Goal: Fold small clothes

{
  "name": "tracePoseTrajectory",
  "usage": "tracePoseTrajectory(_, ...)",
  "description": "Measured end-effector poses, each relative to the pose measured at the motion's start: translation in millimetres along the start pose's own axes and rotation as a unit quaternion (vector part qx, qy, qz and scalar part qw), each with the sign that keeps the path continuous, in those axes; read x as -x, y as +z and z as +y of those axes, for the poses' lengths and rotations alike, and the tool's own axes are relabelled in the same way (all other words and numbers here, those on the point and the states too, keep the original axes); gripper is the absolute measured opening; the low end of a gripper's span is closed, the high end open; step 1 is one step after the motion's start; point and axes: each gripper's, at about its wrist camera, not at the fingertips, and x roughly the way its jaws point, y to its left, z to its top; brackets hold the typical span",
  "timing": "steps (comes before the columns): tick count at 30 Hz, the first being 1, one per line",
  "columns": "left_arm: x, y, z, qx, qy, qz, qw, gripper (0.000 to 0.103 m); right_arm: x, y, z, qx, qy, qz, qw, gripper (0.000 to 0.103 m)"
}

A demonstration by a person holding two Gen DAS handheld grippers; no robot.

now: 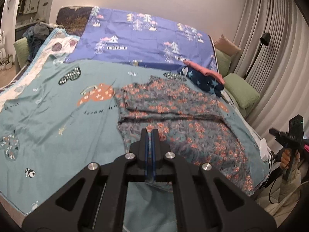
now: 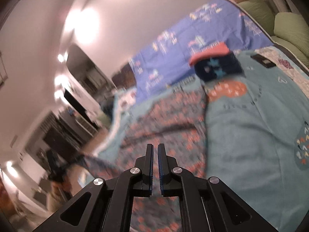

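A grey garment with orange flowers lies spread on the teal bedspread, its far part folded over. My left gripper is shut on the garment's near edge, cloth pinched between the pads. My right gripper is nearly shut with a thin gap and holds nothing; it hovers above the same garment. The right wrist view is motion-blurred. The right gripper also shows in the left wrist view, held off the bed's right side.
A folded stack, pink cloth on navy star cloth, sits at the far right of the bed, also in the right wrist view. A blue tree-print sheet covers the head end. Green pillows and a floor lamp stand at right.
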Motion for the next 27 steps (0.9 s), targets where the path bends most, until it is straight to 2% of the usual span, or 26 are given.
tracePoseTrajectory(2, -6.0, -6.3, 2.4, 0.000, 0.004, 0.009, 1.0000, 0.004, -9.6, -18.1, -4.3, 0.008, -0.025, 0.051, 0.998, 0.008)
tracePoseTrajectory(5, -16.2, -17.0, 11.6, 0.011, 0.006, 0.024, 0.9996, 0.004, -21.1, -64.5, -18.0, -0.012, -0.051, 0.130, 0.990, 0.012)
tracePoseTrajectory(8, -22.6, -21.7, 19.0, 0.029, 0.004, 0.034, 0.9990, 0.004, -24.9, -102.4, -27.7, -0.044, -0.041, 0.174, 0.983, 0.022)
tracePoseTrajectory(13, -19.6, -27.5, 18.6, 0.028, -0.002, 0.030, 0.9992, 0.004, -22.1, -139.0, -23.9, -0.074, -0.008, 0.200, 0.977, 0.040)
tracePoseTrajectory(19, -14.2, -36.1, 18.6, 0.027, -0.009, 0.030, 0.9992, 0.004, -44.2, -155.3, -26.0, -0.093, 0.020, 0.216, 0.972, 0.042)
tracePoseTrajectory(20, -14.2, -37.7, 18.3, 0.025, -0.008, 0.031, 0.9992, 0.004, -48.8, -154.5, -27.6, -0.096, 0.022, 0.214, 0.972, 0.037)
tracePoseTrajectory(21, -13.8, -38.8, 18.0, 0.026, -0.007, 0.033, 0.9991, 0.004, -55.0, -150.6, -26.8, -0.099, 0.025, 0.208, 0.973, 0.010)
tracePoseTrajectory(22, -12.8, -39.9, 17.9, 0.027, -0.007, 0.033, 0.9991, 0.004, -56.0, -146.6, -23.5, -0.093, 0.031, 0.202, 0.974, 0.006)
tracePoseTrajectory(27, 2.4, -36.5, 21.0, 0.038, -0.016, 0.015, 0.9990, 0.004, -29.6, -117.0, 2.5, -0.065, 0.092, 0.129, 0.985, 0.005)
